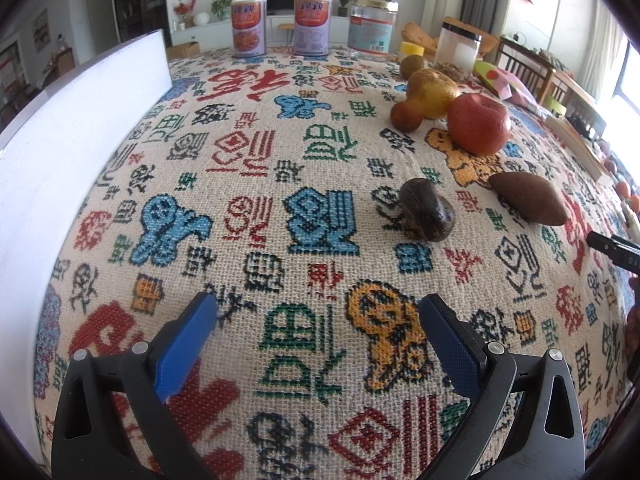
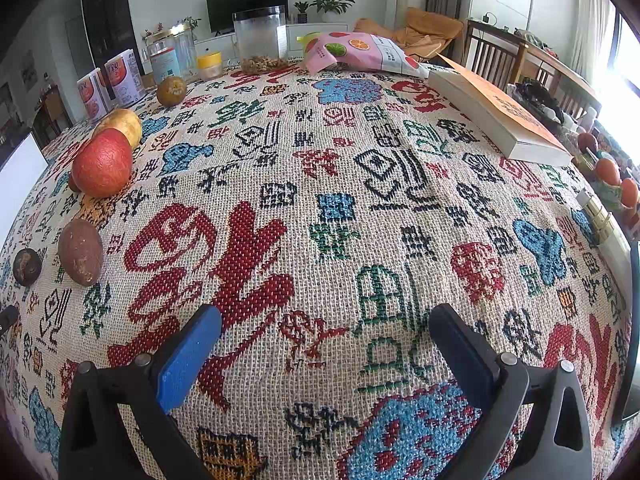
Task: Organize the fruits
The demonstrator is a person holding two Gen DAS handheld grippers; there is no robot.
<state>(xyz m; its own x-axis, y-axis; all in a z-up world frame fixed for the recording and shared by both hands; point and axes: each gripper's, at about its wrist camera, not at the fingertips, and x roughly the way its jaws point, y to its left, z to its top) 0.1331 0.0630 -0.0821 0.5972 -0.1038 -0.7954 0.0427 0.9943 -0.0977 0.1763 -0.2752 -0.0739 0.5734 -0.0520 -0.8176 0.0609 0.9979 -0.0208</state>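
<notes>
Both tools hover over the patterned bench cloth [image 2: 320, 184] with fingers spread apart and nothing between them: left tool [image 1: 318, 316], right tool [image 2: 325, 328]. The fruits lie in a loose row: red apple [image 1: 478, 124], yellow pear [image 1: 432, 92], brown kiwi [image 1: 528, 196].

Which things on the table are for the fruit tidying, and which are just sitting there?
For the job:
red apple
yellow pear
small reddish fruit
dark wrinkled fruit
brown oval fruit
green-brown fruit

Just lying about:
two cans
clear jars
snack bag
book
</notes>
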